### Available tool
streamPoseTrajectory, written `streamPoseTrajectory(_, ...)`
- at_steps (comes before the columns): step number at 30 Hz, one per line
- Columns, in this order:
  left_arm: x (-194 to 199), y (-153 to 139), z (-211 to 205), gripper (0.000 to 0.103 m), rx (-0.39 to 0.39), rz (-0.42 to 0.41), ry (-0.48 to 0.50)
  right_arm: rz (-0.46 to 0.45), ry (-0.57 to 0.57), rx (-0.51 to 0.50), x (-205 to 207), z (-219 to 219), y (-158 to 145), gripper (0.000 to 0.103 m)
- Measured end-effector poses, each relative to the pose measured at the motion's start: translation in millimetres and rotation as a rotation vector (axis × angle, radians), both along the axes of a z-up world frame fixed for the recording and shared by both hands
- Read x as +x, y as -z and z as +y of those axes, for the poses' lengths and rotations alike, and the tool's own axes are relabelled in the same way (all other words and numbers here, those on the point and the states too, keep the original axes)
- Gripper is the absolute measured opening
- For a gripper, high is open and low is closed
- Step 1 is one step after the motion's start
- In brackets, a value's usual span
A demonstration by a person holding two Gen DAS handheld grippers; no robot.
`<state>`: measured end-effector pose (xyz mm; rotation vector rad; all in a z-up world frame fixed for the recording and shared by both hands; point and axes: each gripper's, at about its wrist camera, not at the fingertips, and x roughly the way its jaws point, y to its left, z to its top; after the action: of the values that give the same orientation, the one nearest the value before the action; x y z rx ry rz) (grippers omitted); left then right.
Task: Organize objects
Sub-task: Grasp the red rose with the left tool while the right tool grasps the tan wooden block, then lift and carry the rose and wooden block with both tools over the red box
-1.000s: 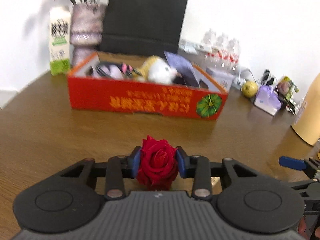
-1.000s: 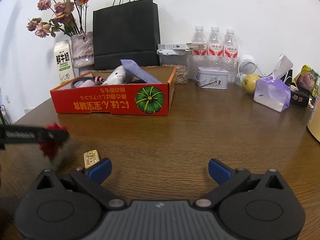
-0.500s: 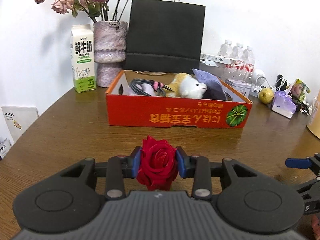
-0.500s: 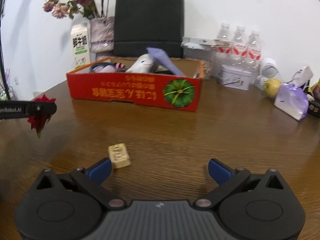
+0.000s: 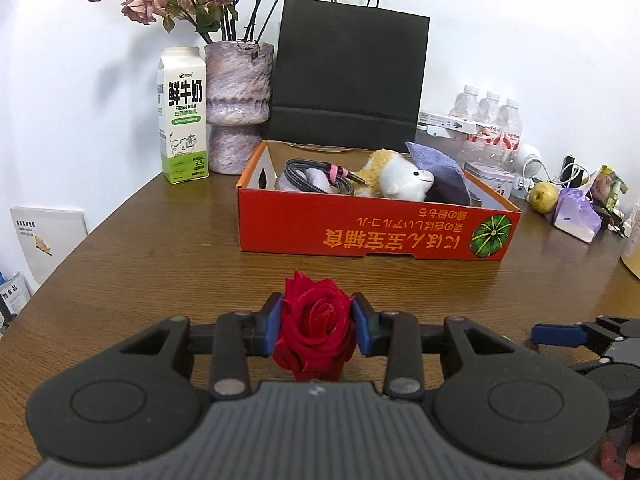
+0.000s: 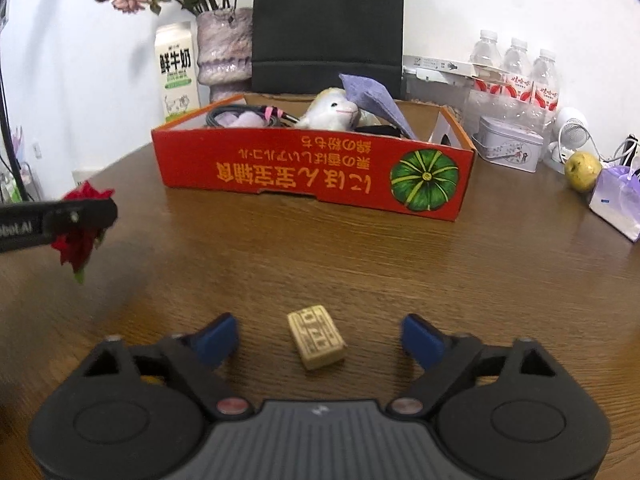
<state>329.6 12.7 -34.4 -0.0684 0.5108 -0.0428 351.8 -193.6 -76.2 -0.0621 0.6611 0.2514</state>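
**Rose carried toward box, block lined up for pickup**

Now centred between the blue pads of the right gripper (image 6: pixel 316 338), where a second ago sat off to its left edge: small tan block (image 6: pixel 316 339), lying flat on the wooden counter (image 6: pixel 400 264). Jaws just been narrowing, block between them, pads not yet touching it. Nearer and sharper than before in the left wrist view: red box (image 5: pixel 376 234).

Left gripper (image 5: pixel 316 330) clamped on a red rose (image 5: pixel 316 328), pads pressing both sides of the bloom, held above the counter and short of the box.

Likely step in hand: two pickups running together, rose mid-carry, block about to be grasped. Next move probably calls for finishing the close on the block's long sides, lifting, then bringing both over the box rim.

Rose: full, deep red, velvety petals, short green stub below; soft, probably easy to crush. Block: pale, rectangular, raised pattern on top, turned at a slant to the jaws. Box already holding a coiled cable (image 5: pixel 316 178), plush sheep (image 5: pixel 400 184) and purple cloth (image 5: pixel 440 172).
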Motion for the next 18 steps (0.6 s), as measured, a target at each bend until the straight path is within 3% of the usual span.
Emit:
streamPoseTrajectory(2, -0.3, 0.1, 0.6, 0.037, -0.005, 0.000, 0.001, -0.013, 0.001, 0.005, -1.7, 0.1, -1.2, 0.052)
streamPoseTrajectory(3, -0.7, -0.2, 1.1, 0.037, -0.009, 0.000, 0.000, -0.019, -0.004, 0.010, -1.7, -0.5, -2.1, 0.028)
streamPoseTrajectory(4, -0.7, -0.5, 1.0, 0.037, -0.011, 0.000, 0.000, -0.028, -0.003, 0.015, -3.3, -0.6, -3.0, 0.023)
streamPoseTrajectory(13, -3.3, -1.0, -0.1, 0.037, -0.014, -0.008, 0.007, -0.199, 0.006, 0.010, -27.2, 1.0, -15.6, 0.021)
streamPoseTrajectory(18, -6.8, -2.7, -2.0, 0.037, -0.013, -0.020, 0.011, -0.217, -0.004, 0.038, -33.9, 3.5, -19.8, 0.021)
